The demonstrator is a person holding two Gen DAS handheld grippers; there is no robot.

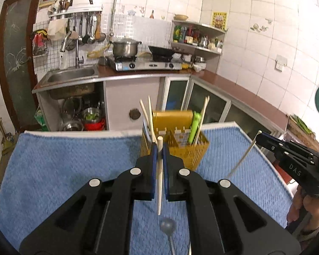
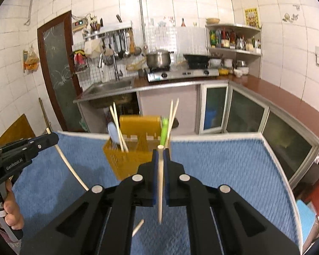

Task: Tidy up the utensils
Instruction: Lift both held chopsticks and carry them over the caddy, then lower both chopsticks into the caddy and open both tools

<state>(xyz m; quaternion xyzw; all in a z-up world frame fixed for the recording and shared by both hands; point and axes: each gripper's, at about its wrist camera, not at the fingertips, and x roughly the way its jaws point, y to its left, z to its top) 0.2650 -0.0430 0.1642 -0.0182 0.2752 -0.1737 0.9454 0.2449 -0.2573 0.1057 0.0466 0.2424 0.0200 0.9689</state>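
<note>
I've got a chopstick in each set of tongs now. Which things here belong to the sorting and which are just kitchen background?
Job:
- left tongs, chopstick
- right tongs, second chopstick
- yellow caddy
- grey spoon on blue towel

Background:
- steel pot
- wok
- sink

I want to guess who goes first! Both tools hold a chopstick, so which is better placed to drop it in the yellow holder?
Probably the left tool: in its view the yellow holder sits just behind its chopstick. Right tool is close too.
</note>
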